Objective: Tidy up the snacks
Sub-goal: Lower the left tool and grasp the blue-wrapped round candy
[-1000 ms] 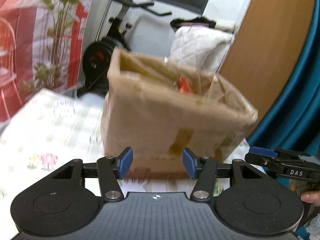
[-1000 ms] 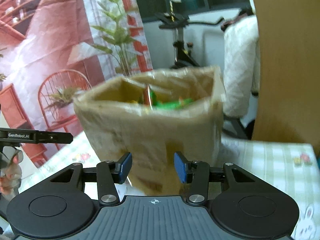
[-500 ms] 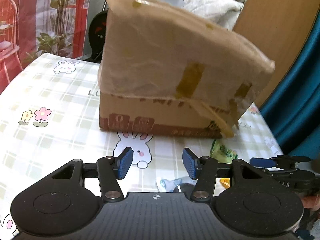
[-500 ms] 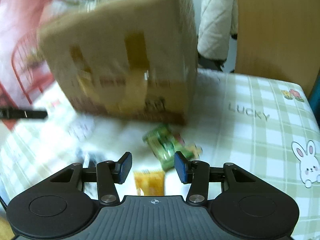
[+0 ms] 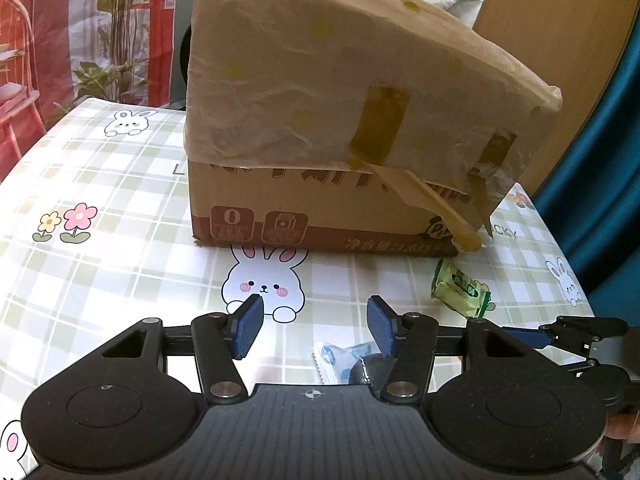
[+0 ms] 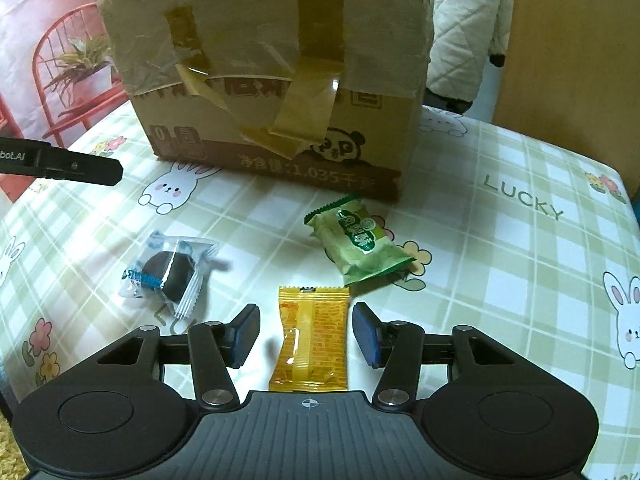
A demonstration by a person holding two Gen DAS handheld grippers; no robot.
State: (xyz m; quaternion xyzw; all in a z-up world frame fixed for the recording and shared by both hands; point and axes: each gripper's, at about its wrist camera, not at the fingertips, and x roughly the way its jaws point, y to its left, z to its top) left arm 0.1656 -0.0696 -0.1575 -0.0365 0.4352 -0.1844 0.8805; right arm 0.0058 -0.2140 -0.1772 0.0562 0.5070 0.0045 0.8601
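Snacks lie loose on the desk (image 6: 500, 280) in front of a big cardboard box (image 6: 264, 60), the largest thing here. The box stands upright on the checked, rabbit-printed cloth, its upper part wrapped in brown paper and crossed with strips of yellowish tape (image 6: 308, 120) that hang loose low on the near face.

Next in size are the two tongs. The left tongs (image 5: 315, 330) hover over the desk with the blue pads apart and opening; nothing is pressed between them, though the clear-wrapped snack shows beneath the right-hand pad. The right tongs (image 6: 306, 334) point steeply down at the desk, the pads likewise apart and opening. The orange packet lies on the desk between them, and neither pad touches it.

Three snacks are in view. A green packet (image 6: 358, 246) rests tilted just in front of the box's near right corner. An orange packet (image 6: 310, 344) lies lengthwise, closest to the right wrist camera, its lower end hidden by the tool body. A dark round snack in a clear wrapper with blue print (image 6: 170, 272) sits to the left of the other two, apart from both.
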